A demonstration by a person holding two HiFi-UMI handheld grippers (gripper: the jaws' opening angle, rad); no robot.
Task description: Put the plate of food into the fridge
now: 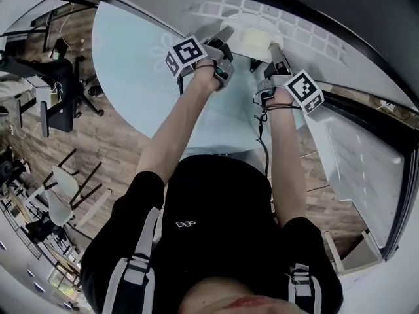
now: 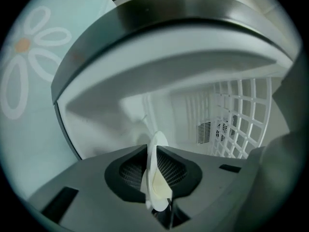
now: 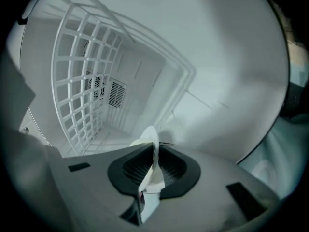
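1. L claw (image 2: 155, 172) clenched on plate (image 2: 157, 146) rim, pads pressing both faces.
2. R claw (image 3: 153, 169) clamped on the opposite rim, same way.
3. Plate hangs betw. both claws, inside the open fridge (image 3: 145, 66).
4. Pale food block (image 1: 255, 42) sits on plate.
5. White wire grid (image 3: 77, 81) beside plate; vent (image 3: 116, 94) on back wall.

left hand-held gripper (image 1: 226, 34) left of plate (image 1: 256, 41) | right hand-held gripper (image 1: 276, 47) right | plate in fridge (image 3: 217, 57) opening
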